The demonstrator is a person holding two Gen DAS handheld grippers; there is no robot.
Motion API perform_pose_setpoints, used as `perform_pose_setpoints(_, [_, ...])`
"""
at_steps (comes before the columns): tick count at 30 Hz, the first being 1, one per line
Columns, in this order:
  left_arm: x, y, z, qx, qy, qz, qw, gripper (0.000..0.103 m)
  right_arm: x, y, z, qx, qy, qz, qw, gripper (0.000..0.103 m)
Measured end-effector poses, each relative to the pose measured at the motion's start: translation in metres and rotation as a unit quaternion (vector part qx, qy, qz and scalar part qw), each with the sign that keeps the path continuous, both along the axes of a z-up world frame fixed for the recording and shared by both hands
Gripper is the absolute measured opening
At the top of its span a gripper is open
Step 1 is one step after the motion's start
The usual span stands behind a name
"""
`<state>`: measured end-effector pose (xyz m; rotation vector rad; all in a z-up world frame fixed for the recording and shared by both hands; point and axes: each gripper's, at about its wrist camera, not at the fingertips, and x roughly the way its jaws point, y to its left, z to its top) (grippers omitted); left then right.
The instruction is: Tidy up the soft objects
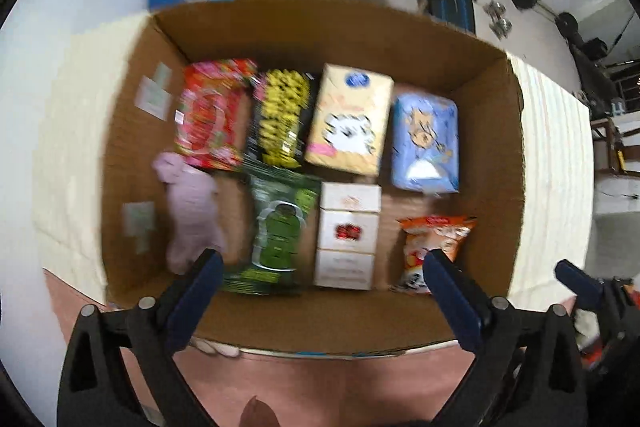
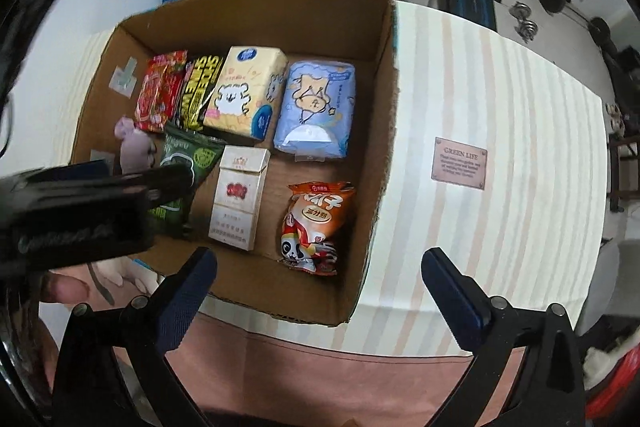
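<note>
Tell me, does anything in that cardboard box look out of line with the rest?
Mostly tidy: the packs sit in two rows. The pink plush toy stands out, lying slanted by the box's left wall, its top against the red pack. The orange snack bag also lies slightly crooked.

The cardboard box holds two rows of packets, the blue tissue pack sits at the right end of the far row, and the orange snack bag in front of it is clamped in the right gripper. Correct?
Not quite. The orange snack bag lies free on the floor of the cardboard box; the right gripper hangs open above, holding nothing, as the right wrist view shows. The blue tissue pack is placed as you say.
</note>
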<state>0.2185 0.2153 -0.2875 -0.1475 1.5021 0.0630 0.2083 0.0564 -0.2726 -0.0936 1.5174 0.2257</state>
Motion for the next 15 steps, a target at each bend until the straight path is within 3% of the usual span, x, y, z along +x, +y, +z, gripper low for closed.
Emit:
perform_pose_setpoints(9, [-0.027, 0.015, 0.018, 0.039, -0.059, 0.010, 0.9974, 0.103, -0.009, -0.007, 0.013, -0.013, -0.045, -0.040, 0.998, 0.103])
perform_pose_setpoints(15, [-0.037, 0.024, 0.023, 0.042, -0.066, 0.018, 0.9968, 0.103, -0.015, -0.008, 0.013, -0.012, -0.048, -0.050, 0.997, 0.103])
